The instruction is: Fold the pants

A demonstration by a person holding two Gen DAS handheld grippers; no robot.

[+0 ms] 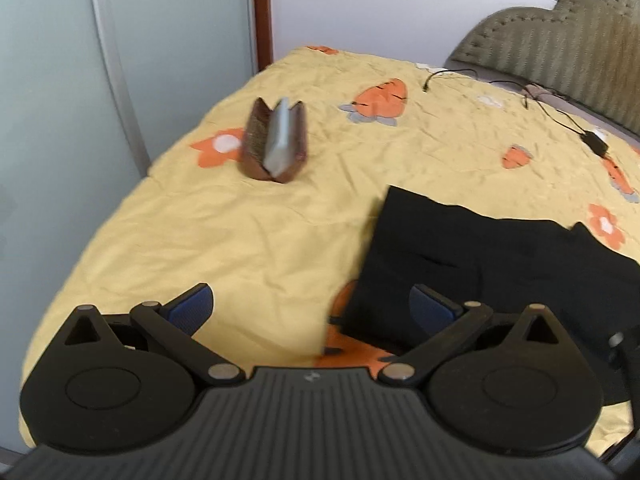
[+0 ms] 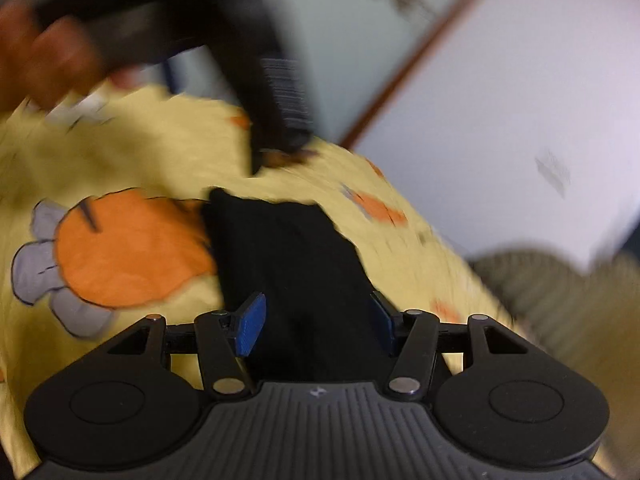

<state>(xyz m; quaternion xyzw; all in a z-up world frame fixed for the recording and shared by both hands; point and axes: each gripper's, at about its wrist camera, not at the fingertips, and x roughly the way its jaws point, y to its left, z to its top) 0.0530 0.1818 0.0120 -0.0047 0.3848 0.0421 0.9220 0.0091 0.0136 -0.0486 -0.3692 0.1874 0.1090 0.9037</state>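
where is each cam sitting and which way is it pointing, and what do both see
Left wrist: sits on the left gripper, looking down across the yellow bedspread toward a brown case and headboard; its open fingers show.
Right wrist: sits on the right gripper, tilted and blurred, facing the wall; its open fingers and a hand show.
Shared: the black pants and bedspread.
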